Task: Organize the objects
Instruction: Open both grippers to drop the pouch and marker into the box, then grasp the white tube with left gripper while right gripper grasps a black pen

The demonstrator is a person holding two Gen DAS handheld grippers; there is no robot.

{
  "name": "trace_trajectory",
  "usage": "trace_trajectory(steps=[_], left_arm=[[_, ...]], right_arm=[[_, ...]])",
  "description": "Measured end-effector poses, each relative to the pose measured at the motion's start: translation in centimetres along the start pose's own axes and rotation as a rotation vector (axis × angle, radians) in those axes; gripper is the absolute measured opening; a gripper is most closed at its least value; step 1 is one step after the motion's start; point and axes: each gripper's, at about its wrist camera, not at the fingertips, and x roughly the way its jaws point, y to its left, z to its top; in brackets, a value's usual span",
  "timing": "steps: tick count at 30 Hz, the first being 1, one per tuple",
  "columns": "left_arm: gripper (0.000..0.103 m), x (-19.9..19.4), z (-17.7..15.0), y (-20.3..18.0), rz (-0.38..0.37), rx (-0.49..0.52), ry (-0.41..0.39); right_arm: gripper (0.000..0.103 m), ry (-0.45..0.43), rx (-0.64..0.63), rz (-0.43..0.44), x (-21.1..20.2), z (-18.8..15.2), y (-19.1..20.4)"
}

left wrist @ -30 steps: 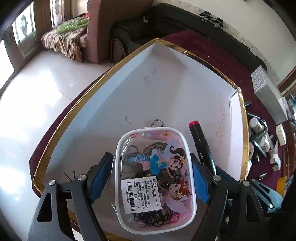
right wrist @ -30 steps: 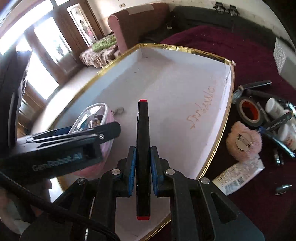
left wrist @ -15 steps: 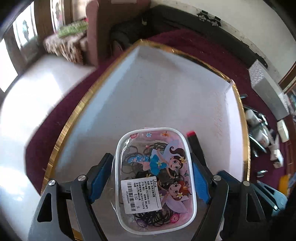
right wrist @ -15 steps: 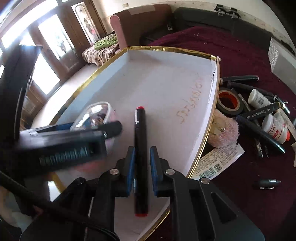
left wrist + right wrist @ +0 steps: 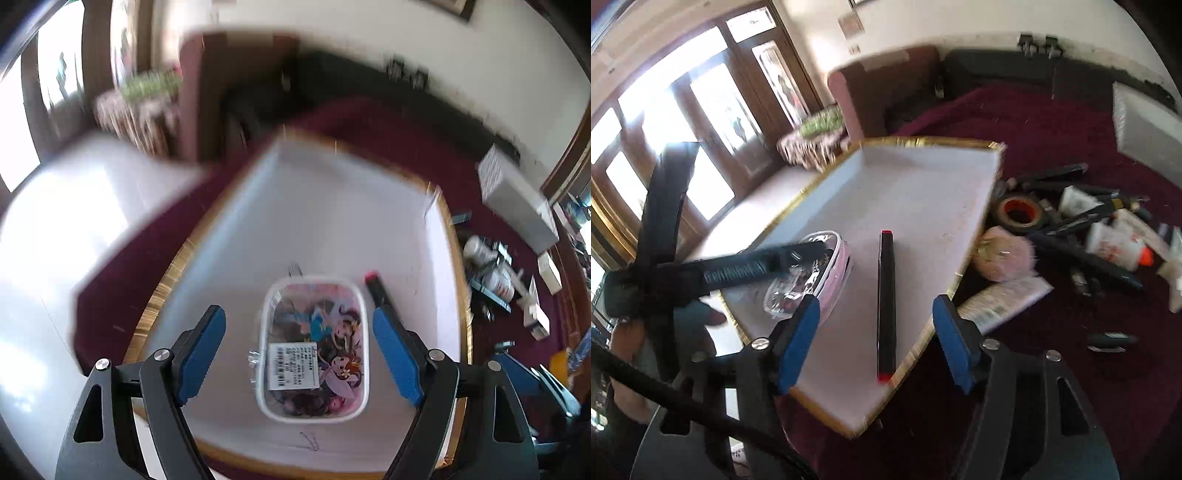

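Marker [image 5: 887,302] lies in the tray [image 5: 923,173], between the right gripper's [image 5: 875,341] just-opened fingers [image 5: 798,343], untouched.

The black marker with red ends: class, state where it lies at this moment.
In the right wrist view the black marker lies flat inside the gold-rimmed white tray, near its right edge, just right of the pink cartoon case.

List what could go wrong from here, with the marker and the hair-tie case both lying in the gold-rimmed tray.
1. The marker lies with its near end at the tray's gold rim; a nudge from the right claw, whose jaws have just been opening, might roll it out.
2. The left claw straddles the hair-tie case, so it could drag it.
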Motion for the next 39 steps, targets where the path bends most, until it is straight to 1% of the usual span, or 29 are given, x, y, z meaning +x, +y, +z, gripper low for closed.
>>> trace_trajectory(steps=[1, 2, 3, 4, 5, 6, 8, 9, 10, 12, 13, 15, 16, 18, 21, 22, 23, 25, 27, 28, 29, 31, 32, 33, 34, 35, 36, 37, 39], left_arm=[[0.08, -1.1, -0.2, -0.5, 0.01, 0.022, -0.039], [0.086, -2.2, -0.4, -1.4, 0.0, 0.051, -0.074], [0.088, -3.4, -1.1, -3.2, -0.04, 0.096, -0.106], [0.089, -3.8, -1.6, -4.8, -0.093, 0.139, -0.107], [0.089, -3.9, -2.1, -6.1, -0.142, 0.175, -0.09], [0.089, -3.8, -2.8, -8.3, -0.211, 0.227, -0.042], [0.089, -3.2, -3.6, -11.4, -0.289, 0.288, 0.014], [0.089, -2.8, -4.0, -12.8, -0.324, 0.299, 0.029], [0.089, -2.5, -4.1, -13.8, -0.347, 0.304, 0.042], [0.088, -1.4, -3.9, -15.6, -0.374, 0.313, 0.05], [0.088, -0.8, -3.7, -16.3, -0.354, 0.336, 0.053], [0.088, 0.0, -3.4, -17.2, -0.318, 0.374, 0.059], [0.088, 0.8, -3.3, -17.6, -0.303, 0.396, 0.066], [0.088, 1.9, -3.7, -17.7, -0.268, 0.406, 0.1], [0.088, 2.6, -4.1, -17.9, -0.237, 0.454, 0.097], [0.088, 2.6, -4.3, -18.0, -0.24, 0.467, 0.095], [0.088, 2.7, -4.5, -18.1, -0.266, 0.478, 0.113], [0.088, 2.9, -4.6, -18.1, -0.318, 0.454, 0.182], [0.087, 2.6, -4.9, -18.4, -0.347, 0.459, 0.198], [0.088, 2.5, -5.1, -18.6, -0.335, 0.476, 0.198], [0.088, 2.4, -5.3, -18.5, -0.32, 0.487, 0.197], [0.087, 2.9, -5.4, -18.2, -0.309, 0.477, 0.223], [0.087, 3.3, -5.5, -18.0, -0.3, 0.476, 0.232], [0.087, 3.5, -5.5, -17.8, -0.289, 0.476, 0.228], [0.087, 3.7, -5.5, -17.6, -0.269, 0.475, 0.227], [0.087, 3.9, -5.4, -17.3, -0.246, 0.469, 0.222], [0.087, 4.0, -5.2, -16.9, -0.233, 0.457, 0.219], [0.087, 4.1, -4.9, -16.5, -0.237, 0.44, 0.222], [0.087, 4.0, -4.5, -16.4, -0.274, 0.411, 0.223]], right_arm=[[0.066, -0.036, -0.001, 0.011, -1.8, -0.7, -0.4], [0.067, -0.06, -0.002, 0.013, -2.8, -1.2, -0.7], [0.071, -0.093, -0.006, 0.0, -4.4, -2.1, -1.3], [0.071, -0.104, 0.0, -0.021, -5.5, -2.8, -2.0], [0.071, -0.106, 0.01, -0.039, -6.3, -3.4, -2.6], [0.071, -0.106, 0.027, -0.061, -7.3, -4.1, -3.6], [0.071, -0.104, 0.053, -0.085, -8.3, -5.0, -5.5], [0.071, -0.098, 0.053, -0.109, -8.5, -4.9, -7.2], [0.071, -0.082, 0.046, -0.156, -8.6, -5.0, -8.5], [0.071, -0.052, 0.018, -0.194, -8.1, -5.0, -9.8], [0.07, -0.038, 0.006, -0.2, -8.5, -5.4, -10.4], [0.07, 0.002, -0.014, -0.229, -8.1, -4.9, -11.6], [0.07, 0.024, -0.03, -0.237, -7.2, -4.4, -12.4], [0.07, 0.051, -0.046, -0.243, -6.7, -4.3, -13.6], [0.07, 0.107, -0.049, -0.199, -4.7, -3.4, -15.4], [0.07, 0.123, -0.052, -0.191, -4.1, -3.2, -15.7], [0.07, 0.143, -0.064, -0.183, -3.5, -3.2, -16.0], [0.07, 0.145, -0.08, -0.171, -3.0, -3.2, -16.4], [0.07, 0.173, -0.073, -0.103, -2.8, -3.5, -16.5], [0.07, 0.184, -0.077, -0.081, -2.8, -3.8, -16.5], [0.07, 0.186, -0.091, -0.092, -2.9, -4.0, -16.4], [0.064, 0.192, -0.111, -0.11, -2.7, -4.0, -16.4], [0.061, 0.189, -0.108, -0.101, -2.7, -4.0, -16.4], [0.057, 0.188, -0.101, -0.093, -2.9, -3.9, -16.3], [0.049, 0.185, -0.095, -0.097, -2.8, -3.9, -16.3], [0.045, 0.184, -0.096, -0.117, -3.0, -4.0, -16.3], [0.035, 0.185, -0.098, -0.132, -3.1, -4.0, -16.2], [0.027, 0.182, -0.091, -0.14, -3.4, -4.3, -16.1], [0.023, 0.178, -0.066, -0.15, -3.9, -5.0, -15.8]])
